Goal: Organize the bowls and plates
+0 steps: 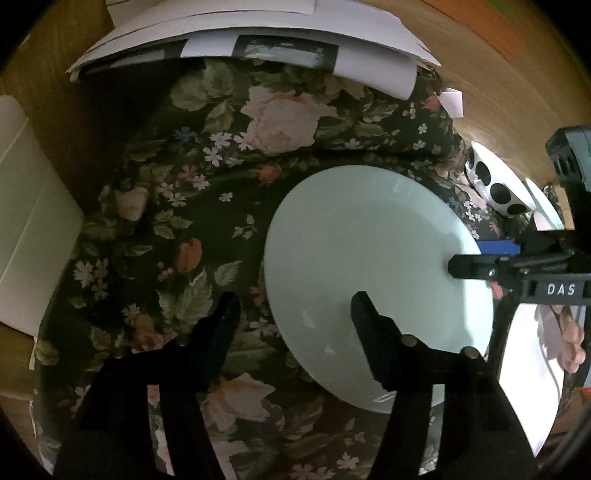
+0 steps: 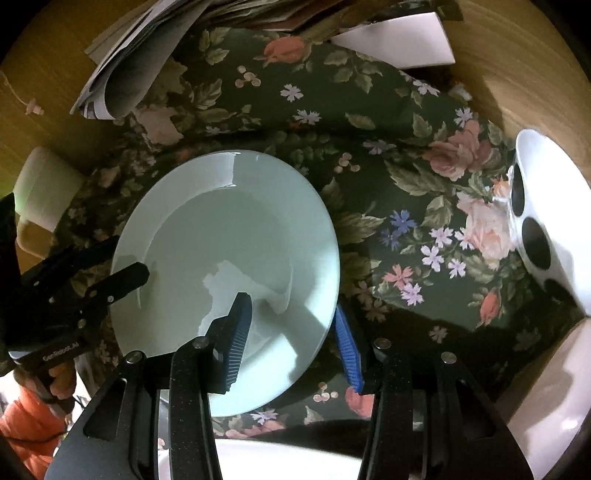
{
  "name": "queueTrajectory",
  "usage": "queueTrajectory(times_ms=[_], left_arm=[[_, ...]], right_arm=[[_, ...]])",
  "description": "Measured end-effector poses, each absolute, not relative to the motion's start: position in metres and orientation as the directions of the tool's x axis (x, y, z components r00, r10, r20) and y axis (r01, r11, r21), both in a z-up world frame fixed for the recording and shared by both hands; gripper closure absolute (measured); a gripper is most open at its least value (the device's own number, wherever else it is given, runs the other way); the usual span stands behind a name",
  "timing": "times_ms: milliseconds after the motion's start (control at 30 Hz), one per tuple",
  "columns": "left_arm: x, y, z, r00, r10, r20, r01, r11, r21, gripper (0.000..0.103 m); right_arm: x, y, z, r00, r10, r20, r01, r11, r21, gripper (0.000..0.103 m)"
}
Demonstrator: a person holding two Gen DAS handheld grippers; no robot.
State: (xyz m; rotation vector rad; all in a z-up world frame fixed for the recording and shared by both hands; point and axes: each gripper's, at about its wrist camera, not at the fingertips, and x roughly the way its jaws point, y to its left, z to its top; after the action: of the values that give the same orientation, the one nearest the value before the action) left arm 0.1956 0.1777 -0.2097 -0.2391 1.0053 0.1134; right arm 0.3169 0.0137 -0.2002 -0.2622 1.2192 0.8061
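A pale green plate [image 1: 369, 266] [image 2: 229, 236] lies on the dark floral cloth [image 1: 177, 192] [image 2: 406, 122]. My right gripper [image 2: 293, 332] straddles its right rim. One blue pad rests on the plate's face and the other sits against the outer edge, so it looks shut on the rim. The left wrist view shows the same gripper [image 1: 476, 256] at the plate's right side. My left gripper [image 1: 295, 317] [image 2: 118, 258] is open across the opposite rim, one finger over the plate and one over the cloth, neither pressing. A white bowl with black dots [image 1: 495, 184] [image 2: 532, 229] stands to the right.
Loose papers [image 1: 240, 33] [image 2: 125, 74] cover the cloth's far end. A white mug [image 2: 44, 192] stands at the left. A white plate [image 1: 528, 369] [image 2: 288, 458] lies near me. Wooden tabletop [image 1: 517, 92] surrounds the cloth. A hand in an orange sleeve [image 2: 26, 417] holds the left gripper.
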Motion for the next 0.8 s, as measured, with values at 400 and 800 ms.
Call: queueTrajectory(times_ms=[400, 800], left_arm=[[0.203, 0.166, -0.214, 0.542, -0.042, -0.839, -0.152, 0.977, -0.147, 0.047], [0.189, 0.165, -0.189, 0.598, -0.042, -0.801, -0.147, 0.976, -0.16, 0.051]], right_arm=[[0.295, 0.005, -0.223, 0.19, 0.418, -0.888, -0.694, 0.697, 0.179, 0.062], [0.281, -0.017, -0.197, 0.234, 0.467, -0.853, -0.676, 0.709, 0.203, 0.067]])
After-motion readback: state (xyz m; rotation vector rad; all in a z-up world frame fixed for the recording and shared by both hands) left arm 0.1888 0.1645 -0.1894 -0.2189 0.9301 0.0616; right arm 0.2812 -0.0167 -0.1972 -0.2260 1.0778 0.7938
